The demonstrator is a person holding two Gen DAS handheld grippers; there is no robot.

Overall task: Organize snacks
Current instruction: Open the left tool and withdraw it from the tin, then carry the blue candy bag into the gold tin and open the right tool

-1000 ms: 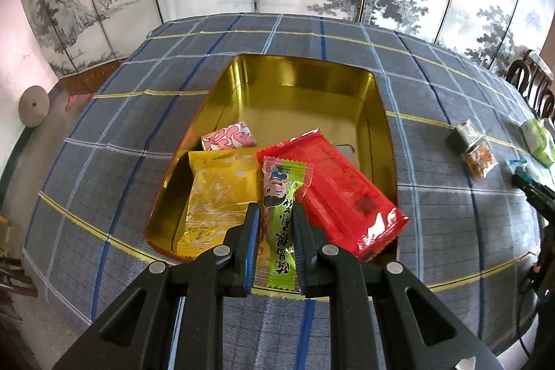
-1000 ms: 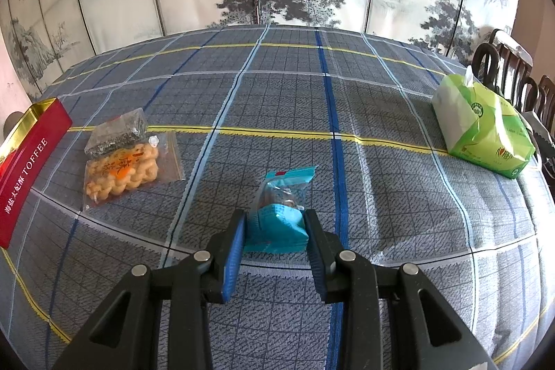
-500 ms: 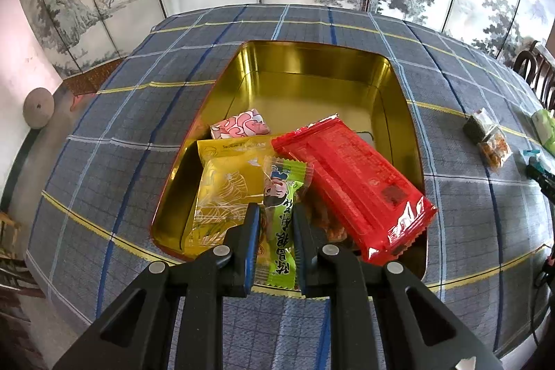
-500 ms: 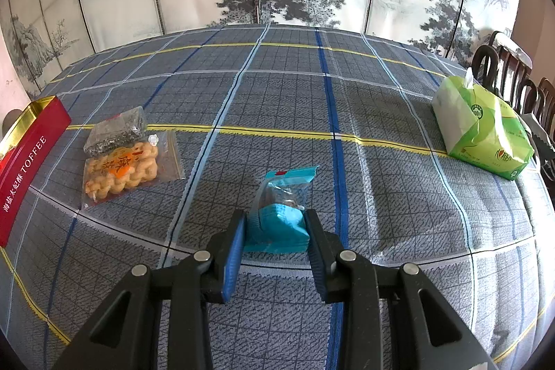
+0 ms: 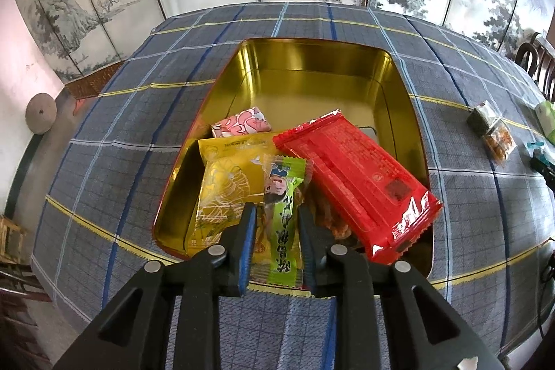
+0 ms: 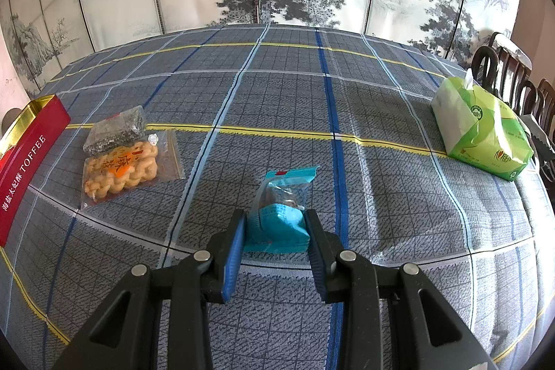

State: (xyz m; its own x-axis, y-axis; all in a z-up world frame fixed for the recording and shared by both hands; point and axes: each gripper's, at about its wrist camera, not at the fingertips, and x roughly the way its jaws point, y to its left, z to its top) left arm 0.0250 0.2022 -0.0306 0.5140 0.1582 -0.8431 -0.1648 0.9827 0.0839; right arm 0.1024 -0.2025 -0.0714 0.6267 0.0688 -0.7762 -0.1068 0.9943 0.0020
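My left gripper [image 5: 276,217] is shut on a green candy packet [image 5: 282,214] and holds it over the near edge of the open gold tin [image 5: 312,65]. In the tin lie a yellow packet [image 5: 230,177], a pink packet [image 5: 241,126] and a long red packet [image 5: 357,182] that overhangs the near right rim. My right gripper [image 6: 275,224] is shut on a blue snack packet [image 6: 281,214] just above the plaid tablecloth. The tin's red side [image 6: 26,162] shows at the far left of the right wrist view.
A clear bag of twisted fried snacks [image 6: 121,169] and a dark grey packet [image 6: 116,130] lie left of the right gripper. A green tissue pack [image 6: 482,130] sits at the table's right, with chairs behind it. A painted folding screen stands behind the table.
The left gripper has risen and moved forward over the tin with the green packet. The right gripper has stayed still, holding the blue packet.
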